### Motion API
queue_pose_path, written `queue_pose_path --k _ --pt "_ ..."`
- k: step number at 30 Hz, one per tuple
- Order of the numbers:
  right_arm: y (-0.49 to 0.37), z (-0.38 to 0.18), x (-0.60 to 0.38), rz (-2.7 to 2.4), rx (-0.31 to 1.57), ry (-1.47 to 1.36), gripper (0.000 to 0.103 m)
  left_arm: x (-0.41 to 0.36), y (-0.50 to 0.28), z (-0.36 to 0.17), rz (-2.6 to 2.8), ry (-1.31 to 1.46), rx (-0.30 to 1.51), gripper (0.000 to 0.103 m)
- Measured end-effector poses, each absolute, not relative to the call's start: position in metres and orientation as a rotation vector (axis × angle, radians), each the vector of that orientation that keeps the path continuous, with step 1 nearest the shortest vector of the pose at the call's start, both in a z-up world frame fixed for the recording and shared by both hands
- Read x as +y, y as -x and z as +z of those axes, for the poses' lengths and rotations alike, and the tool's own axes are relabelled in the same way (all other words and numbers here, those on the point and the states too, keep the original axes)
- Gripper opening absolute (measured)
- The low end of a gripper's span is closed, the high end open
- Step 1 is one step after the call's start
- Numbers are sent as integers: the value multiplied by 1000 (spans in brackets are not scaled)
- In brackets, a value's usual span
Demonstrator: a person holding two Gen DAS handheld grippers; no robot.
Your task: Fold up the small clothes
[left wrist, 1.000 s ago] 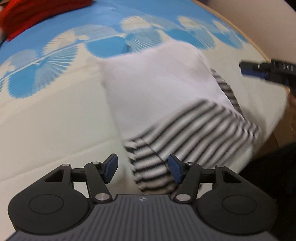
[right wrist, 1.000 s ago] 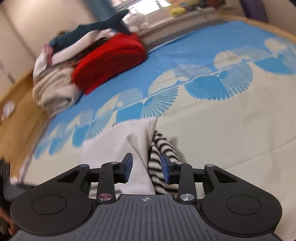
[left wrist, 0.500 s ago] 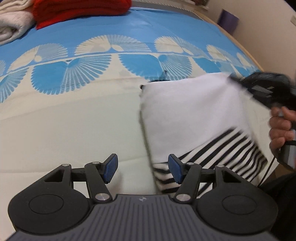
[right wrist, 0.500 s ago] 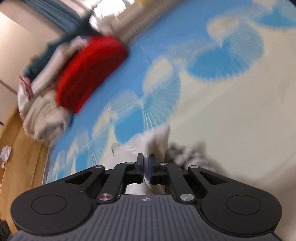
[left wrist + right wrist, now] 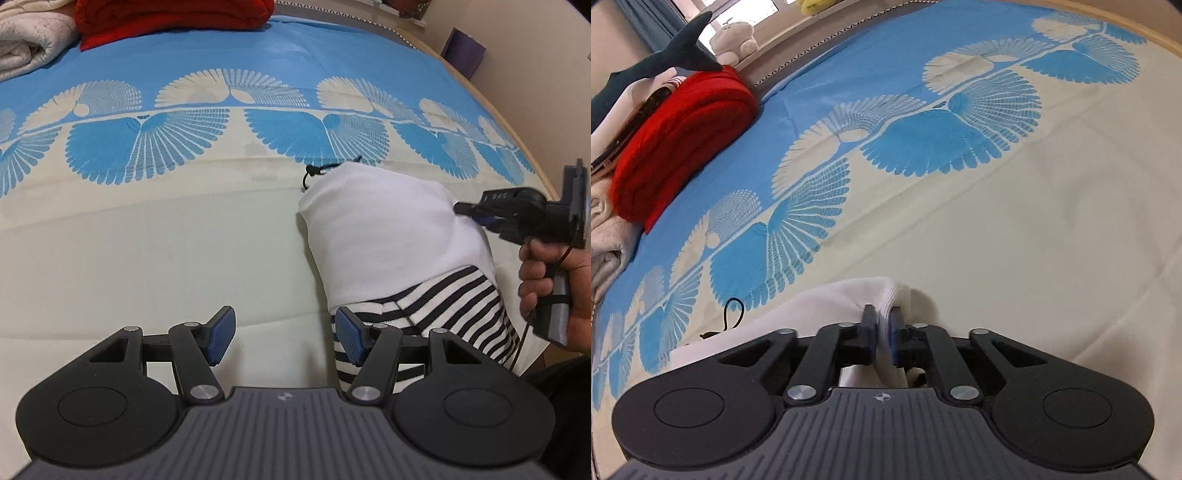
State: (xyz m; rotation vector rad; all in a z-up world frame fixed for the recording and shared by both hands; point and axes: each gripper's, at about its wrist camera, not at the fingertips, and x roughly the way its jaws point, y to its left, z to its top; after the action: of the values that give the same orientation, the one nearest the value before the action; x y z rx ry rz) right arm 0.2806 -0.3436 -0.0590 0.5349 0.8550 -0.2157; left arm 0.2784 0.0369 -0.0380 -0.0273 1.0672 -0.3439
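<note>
Right gripper [image 5: 882, 332] now clamps garment [image 5: 388, 240] — left gripper [image 5: 284, 334] jaws wide.

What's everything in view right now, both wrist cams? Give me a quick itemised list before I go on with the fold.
Small garment: one, white body with black-and-white striped part, on the cream area of the bed cover near its right edge; a thin black cord shows at its far end.
Bed cover: one, cream with blue fan pattern, under everything.
Red blanket: one, folded, at the far end of the bed.
Cream bedding: a pile, beside the red blanket.
Shark plush: one, dark blue-grey, above the red blanket.
Pale plush: one, by the window.
Purple item: one, against the wall.
Left gripper: open, next to the striped part.
Right gripper: shut on the garment's white edge.
Right hand: holds that gripper's handle.
</note>
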Motion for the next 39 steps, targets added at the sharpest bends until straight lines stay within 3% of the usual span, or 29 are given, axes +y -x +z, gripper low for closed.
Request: queue_pose_path --k 2,7,10,14,16,19,23,25,31,36,38,39 --pt "-273 -50 -348 -237 820 -543 18 33 -277 -38 -345 25 1065 65" --pt "-243 -10 -341 -159 655 -386 40 22 -278 -34 -367 32 1042 65" --pt "-225 3 -331 3 631 -337 41 15 -282 -32 -360 48 1024 66" --pt "-225 -16 -318 185 824 -291 43 3 -291 -31 -338 96 1002 68" --pt "-231 -42 -308 124 990 -144 44 -2 -297 -34 -331 136 1003 76" --pt "-236 -73 -312 47 1148 -84 60 -9 -308 -45 -324 202 1031 79" --pt "-237 -71 -321 33 1121 -163 60 -11 -325 -72 -312 313 1096 80" --pt "-236 -67 -322 33 1087 -183 60 -6 -334 -89 -296 388 1130 90" --pt "-241 -74 -320 27 1081 -254 67 1 -356 -142 -334 668 1249 91" --pt "-252 -91 -328 -4 1134 -372 70 -6 -369 -157 -378 726 1256 91" --pt "-250 -91 -331 -3 1128 -429 58 -9 -372 -156 -392 700 1248 85" --pt "-250 -91 -331 16 1122 -457 43 -12 -373 -153 -397 664 1242 76"
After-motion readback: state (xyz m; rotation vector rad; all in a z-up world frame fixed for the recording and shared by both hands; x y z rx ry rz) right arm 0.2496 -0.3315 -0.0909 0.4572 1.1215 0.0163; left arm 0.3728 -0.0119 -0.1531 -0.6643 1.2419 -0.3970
